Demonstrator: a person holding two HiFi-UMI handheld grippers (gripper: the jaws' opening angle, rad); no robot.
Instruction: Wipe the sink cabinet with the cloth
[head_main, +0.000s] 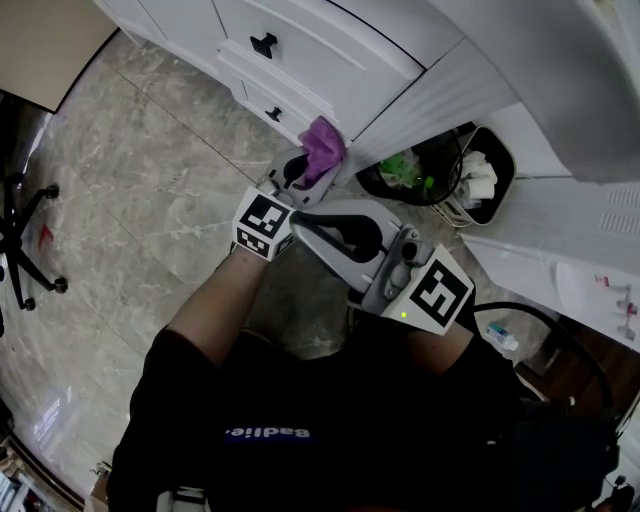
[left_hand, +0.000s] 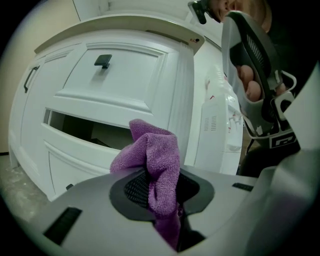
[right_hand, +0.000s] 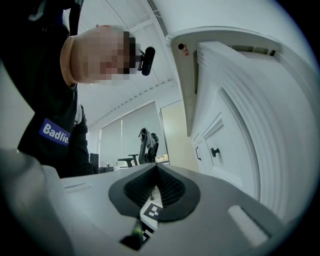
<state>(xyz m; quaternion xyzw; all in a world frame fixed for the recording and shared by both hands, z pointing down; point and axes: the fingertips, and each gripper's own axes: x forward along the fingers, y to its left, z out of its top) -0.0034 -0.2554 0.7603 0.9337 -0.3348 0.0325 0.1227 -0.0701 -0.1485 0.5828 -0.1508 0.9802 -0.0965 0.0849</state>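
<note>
The left gripper (left_hand: 161, 192) is clenched on the purple cloth (left_hand: 152, 150). The cloth stands up out of the jaw seam with its long axis upright, and its free end folds over to the left toward the white sink cabinet (left_hand: 115, 80). Only this view shows a dark gap above a lower drawer front (left_hand: 80, 160), which stands slightly ajar. The head view shows instead that the cloth is close by the cabinet's fluted corner post (head_main: 430, 105), near a black waste bin (head_main: 508, 160) holding green and white rubbish. The right gripper (right_hand: 156, 189) has its jaws pressed together on nothing, and its tips are near the left gripper's marker cube (head_main: 262, 225). Open marble floor (head_main: 150, 180) spreads to the left, and an office chair base (head_main: 25, 245) stands at its far edge.
</note>
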